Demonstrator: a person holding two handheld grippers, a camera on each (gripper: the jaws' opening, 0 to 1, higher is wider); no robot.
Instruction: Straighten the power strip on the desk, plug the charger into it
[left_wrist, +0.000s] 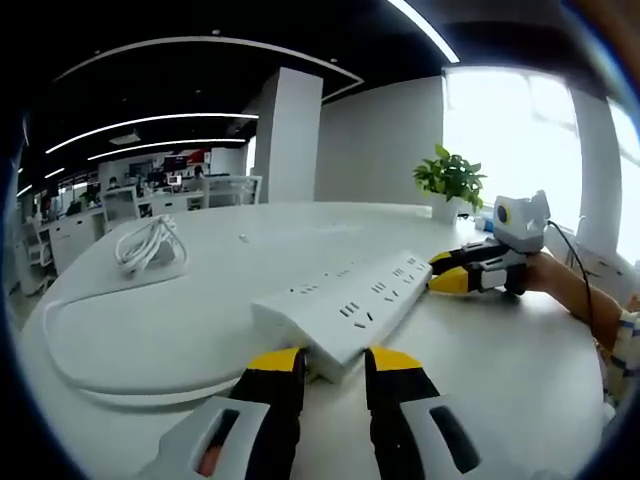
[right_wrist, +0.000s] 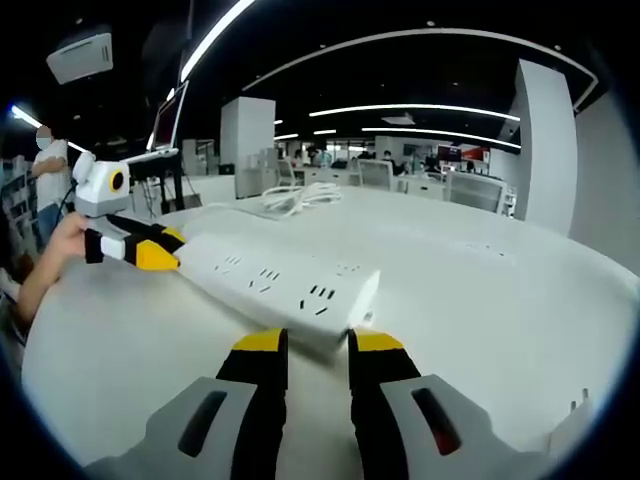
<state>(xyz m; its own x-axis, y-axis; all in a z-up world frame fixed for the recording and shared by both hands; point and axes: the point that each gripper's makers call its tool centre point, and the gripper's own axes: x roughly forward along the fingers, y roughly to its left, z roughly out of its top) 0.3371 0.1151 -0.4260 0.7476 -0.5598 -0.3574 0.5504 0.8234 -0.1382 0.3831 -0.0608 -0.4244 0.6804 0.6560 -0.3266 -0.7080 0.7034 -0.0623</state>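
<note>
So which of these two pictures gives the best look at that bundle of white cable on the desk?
The left gripper view. There the coiled white cable lies in open sight on the desk, left of the power strip, loops distinct. In the right gripper view the cable sits far back beyond the strip, small and flattened.

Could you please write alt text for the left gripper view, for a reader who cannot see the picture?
A white power strip lies diagonally on a white desk, with the left tongs at its near end and the right tongs at its far end. A coiled white cable rests further back on the left, and a potted plant stands behind.
</note>
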